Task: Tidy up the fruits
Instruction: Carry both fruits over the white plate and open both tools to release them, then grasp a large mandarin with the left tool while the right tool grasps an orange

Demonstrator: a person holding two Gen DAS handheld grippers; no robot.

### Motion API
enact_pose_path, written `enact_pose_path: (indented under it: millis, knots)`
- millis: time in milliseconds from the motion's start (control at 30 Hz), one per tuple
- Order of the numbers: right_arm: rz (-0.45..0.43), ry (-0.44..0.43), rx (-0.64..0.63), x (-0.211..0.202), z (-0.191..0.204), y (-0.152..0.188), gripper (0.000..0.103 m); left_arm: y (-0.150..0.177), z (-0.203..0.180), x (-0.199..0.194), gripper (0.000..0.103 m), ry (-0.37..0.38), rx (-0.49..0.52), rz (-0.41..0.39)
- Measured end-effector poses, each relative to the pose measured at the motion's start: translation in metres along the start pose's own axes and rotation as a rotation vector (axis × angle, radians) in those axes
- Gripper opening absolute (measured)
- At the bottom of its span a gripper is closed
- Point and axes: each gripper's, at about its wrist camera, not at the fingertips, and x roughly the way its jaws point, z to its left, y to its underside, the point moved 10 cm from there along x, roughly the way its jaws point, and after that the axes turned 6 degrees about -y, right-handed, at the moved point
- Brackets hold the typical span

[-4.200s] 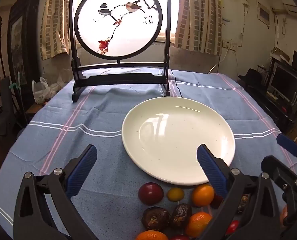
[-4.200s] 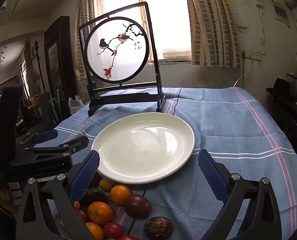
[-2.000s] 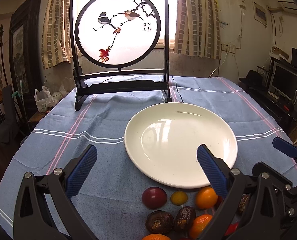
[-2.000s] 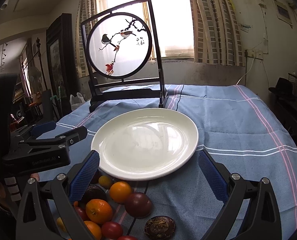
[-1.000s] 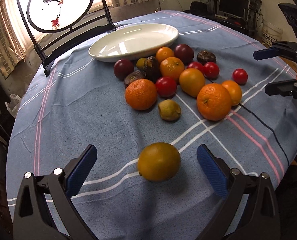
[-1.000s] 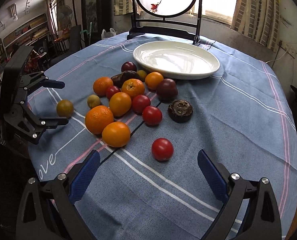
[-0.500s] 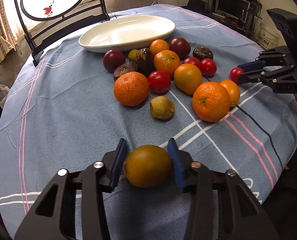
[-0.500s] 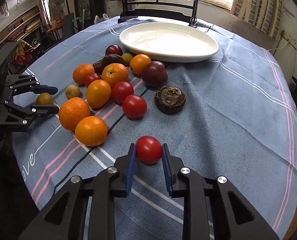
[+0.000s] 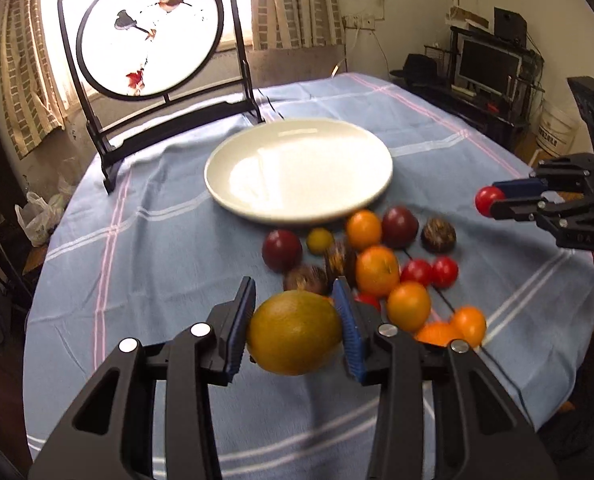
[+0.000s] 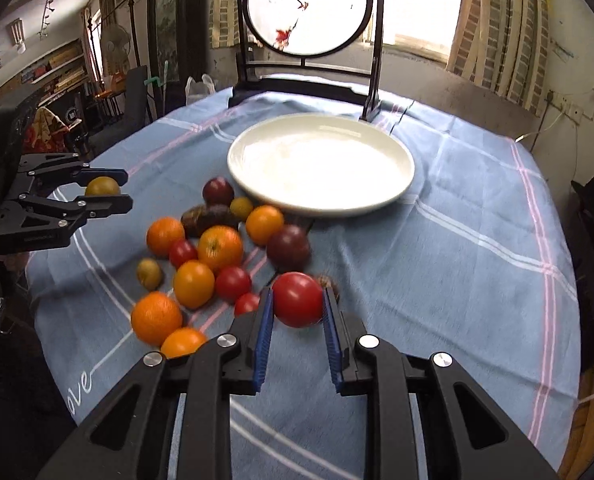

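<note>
My left gripper (image 9: 295, 318) is shut on a yellow-green citrus fruit (image 9: 295, 332) and holds it above the blue tablecloth, short of the fruit pile. It also shows in the right wrist view (image 10: 109, 190) at the far left. My right gripper (image 10: 297, 306) is shut on a red tomato (image 10: 297, 299), lifted near the pile's right side; it shows in the left wrist view (image 9: 493, 200) at the right. An empty white plate (image 9: 299, 168) (image 10: 321, 164) lies beyond the pile. Several oranges (image 10: 220, 249), tomatoes (image 10: 233, 283) and dark fruits (image 10: 288, 248) lie before the plate.
A round painted screen on a black stand (image 9: 149, 32) stands behind the plate. The round table has a blue cloth (image 9: 157, 248) with pink and white stripes. A monitor and shelves (image 9: 489, 60) are at the far right; furniture lines the left wall.
Both grippers have lifted their fruit off the cloth and moved toward the plate. Earlier they closed on the citrus fruit and the tomato.
</note>
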Motion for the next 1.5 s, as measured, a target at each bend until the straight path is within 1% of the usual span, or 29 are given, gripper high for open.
enact_pose_path:
  millis: [133,200,267,467,633,833,867,900,933,967,1000,1033,1133,1233,1267,1333,1400,1500]
  knots:
    - [-0.078,-0.007,0.023,0.008,-0.012,-0.05,0.025,-0.056,0.01,0.024,0.04,-0.024,-0.077,-0.022]
    - [-0.092,-0.018,0.054,0.022,-0.021,-0.07,0.025,-0.075,0.012,0.043,0.04,-0.035,-0.097,-0.001]
    - [-0.09,-0.013,0.074,0.037,-0.03,-0.085,0.025,-0.084,0.013,0.064,0.04,-0.051,-0.107,0.033]
    - [-0.047,-0.034,0.136,0.087,-0.051,-0.101,0.025,-0.086,0.012,0.116,0.04,-0.083,-0.098,0.125]
    - [-0.025,-0.032,0.167,0.114,-0.063,-0.107,0.026,-0.089,0.016,0.141,0.04,-0.109,-0.103,0.156]
    - [-0.009,-0.028,0.17,0.13,-0.068,-0.11,0.028,-0.088,0.02,0.156,0.041,-0.139,-0.098,0.167]
    - [-0.007,-0.027,0.171,0.131,-0.069,-0.11,0.028,-0.088,0.02,0.156,0.041,-0.146,-0.095,0.164]
    - [-0.01,-0.022,0.174,0.132,-0.07,-0.111,0.029,-0.089,0.02,0.156,0.044,-0.153,-0.092,0.16]
    - [-0.012,-0.026,0.178,0.132,-0.07,-0.111,0.033,-0.09,0.019,0.155,0.055,-0.155,-0.091,0.156]
    - [-0.02,-0.033,0.183,0.129,-0.069,-0.112,0.039,-0.091,0.02,0.152,0.061,-0.159,-0.093,0.147]
    - [-0.037,-0.03,0.188,0.124,-0.069,-0.113,0.048,-0.093,0.02,0.149,0.07,-0.161,-0.092,0.136]
    - [-0.049,-0.027,0.186,0.119,-0.068,-0.115,0.052,-0.094,0.02,0.145,0.071,-0.162,-0.087,0.123]
    - [-0.069,-0.033,0.173,0.1,-0.062,-0.115,0.055,-0.095,0.019,0.134,0.071,-0.162,-0.071,0.106]
    - [-0.077,-0.041,0.142,0.077,-0.049,-0.107,0.058,-0.093,0.02,0.117,0.073,-0.152,-0.074,0.083]
    - [-0.077,-0.043,0.123,0.069,-0.043,-0.101,0.059,-0.091,0.021,0.11,0.074,-0.153,-0.078,0.074]
    - [-0.068,-0.057,0.086,0.054,-0.029,-0.086,0.065,-0.086,0.025,0.093,0.078,-0.145,-0.089,0.047]
    - [-0.059,-0.086,0.057,0.039,-0.013,-0.069,0.069,-0.079,0.027,0.076,0.081,-0.141,-0.084,0.021]
    - [-0.038,-0.118,-0.002,0.022,0.012,-0.038,0.07,-0.062,0.026,0.051,0.084,-0.129,-0.062,-0.009]
